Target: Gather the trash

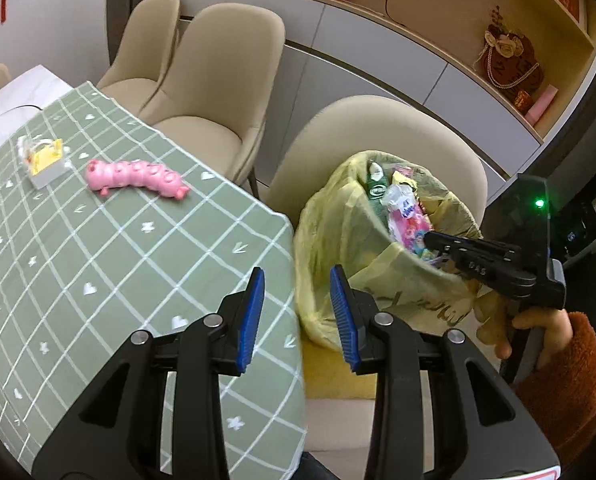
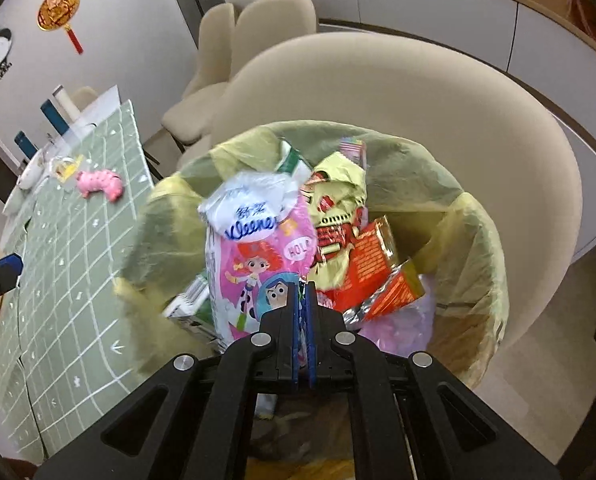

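- The trash bin [image 2: 474, 240], lined with a yellow bag, stands on a beige chair [image 1: 378, 128] just right of the table [image 1: 97, 240]. It already holds a good heap: a green carton, red and yellow snack wrappers [image 2: 362, 248] and more.
- The right gripper [image 2: 305, 292] hangs over the bin with its fingers nearly together, a thin edge of the pink tissue pack [image 2: 257, 256] pinched between them. The pack lies on the heap, so I judge this drop almost done.
- The left gripper [image 1: 296, 280] hovers over the table's near right edge, fingers partly apart and empty.
- Left on the table: a small white box with a yellow wrapper [image 1: 43, 158] at the far left, probably the next trash. The pink caterpillar toy [image 1: 137, 178] beside it looks like a toy, not rubbish.
- Nothing blocks the way to the box; more chairs stand beyond the table.
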The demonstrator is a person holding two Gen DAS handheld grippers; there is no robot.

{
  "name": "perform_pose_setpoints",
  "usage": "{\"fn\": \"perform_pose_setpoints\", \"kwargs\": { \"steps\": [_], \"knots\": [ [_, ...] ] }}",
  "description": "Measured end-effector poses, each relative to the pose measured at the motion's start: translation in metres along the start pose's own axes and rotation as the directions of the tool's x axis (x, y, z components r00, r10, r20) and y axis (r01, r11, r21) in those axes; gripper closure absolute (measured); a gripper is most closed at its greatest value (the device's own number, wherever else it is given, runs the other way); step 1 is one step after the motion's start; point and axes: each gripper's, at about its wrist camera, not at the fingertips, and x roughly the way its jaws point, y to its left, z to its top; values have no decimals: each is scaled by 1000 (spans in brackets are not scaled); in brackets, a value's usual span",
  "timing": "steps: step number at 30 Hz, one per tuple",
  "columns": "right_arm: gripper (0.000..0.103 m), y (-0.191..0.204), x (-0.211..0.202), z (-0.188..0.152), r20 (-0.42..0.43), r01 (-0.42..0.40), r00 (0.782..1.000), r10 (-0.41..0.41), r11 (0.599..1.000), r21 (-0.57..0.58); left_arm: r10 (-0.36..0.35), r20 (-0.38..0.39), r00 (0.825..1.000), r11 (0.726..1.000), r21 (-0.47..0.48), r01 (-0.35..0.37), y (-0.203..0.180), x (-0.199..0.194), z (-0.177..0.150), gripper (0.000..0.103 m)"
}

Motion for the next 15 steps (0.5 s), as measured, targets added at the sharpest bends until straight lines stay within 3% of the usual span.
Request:
{"fn": "perform_pose_setpoints", "kwargs": {
  "steps": [1,3,4,8,15],
  "knots": [
    [92,2,-6,-4,21,12,1000,-12,1000,7,8,9,1000,1000,0,-8,4,-5,-3,70],
    [63,4,-19,-11,64,26,998,-28,999,30,21,24,999,1000,-2,-20,14,-14,-10,65],
    [59,6,-27,-16,94,24,995,-29,999,48,27,33,999,1000,-3,-27,19,-20,-14,64],
    [58,19,-64,-39,191,42,980,-61,994,103,55,77,996,998,12,-56,36,-48,-32,61],
    [58,93,-131,-97,332,-72,943,28,990,121,107,206,973,990,67,-123,57,-118,-77,50]
  ]
}}
